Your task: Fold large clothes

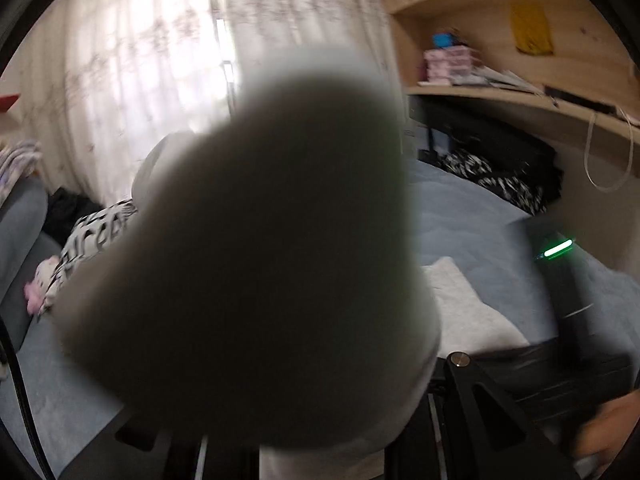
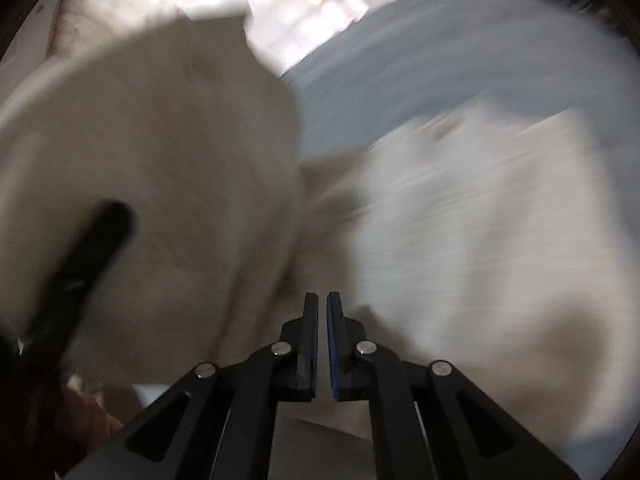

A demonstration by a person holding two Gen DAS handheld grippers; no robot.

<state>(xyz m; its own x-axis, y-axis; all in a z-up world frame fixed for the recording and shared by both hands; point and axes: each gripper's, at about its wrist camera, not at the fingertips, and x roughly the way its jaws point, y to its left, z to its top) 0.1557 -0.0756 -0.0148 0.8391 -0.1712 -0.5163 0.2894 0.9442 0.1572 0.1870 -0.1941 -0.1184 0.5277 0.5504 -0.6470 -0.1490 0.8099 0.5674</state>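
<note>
Left view was largely blocked by white garment [image 1: 256, 264] bunched right at lens. Left gripper [image 1: 320, 420] was hidden behind cloth, jaws read as nearly closed; fabric lay at its fingers, grip taken as on garment. Rest of garment was seen spread on blue bedcover [image 1: 472, 216] at 4 o'clock. Right gripper [image 2: 322, 300] was seen with pads nearly touching, nothing visible between them. Garment was raised at 10 o'clock and draped at 3 o'clock in right view. Curtain [image 1: 140, 80] was noted at 11 o'clock.
</note>
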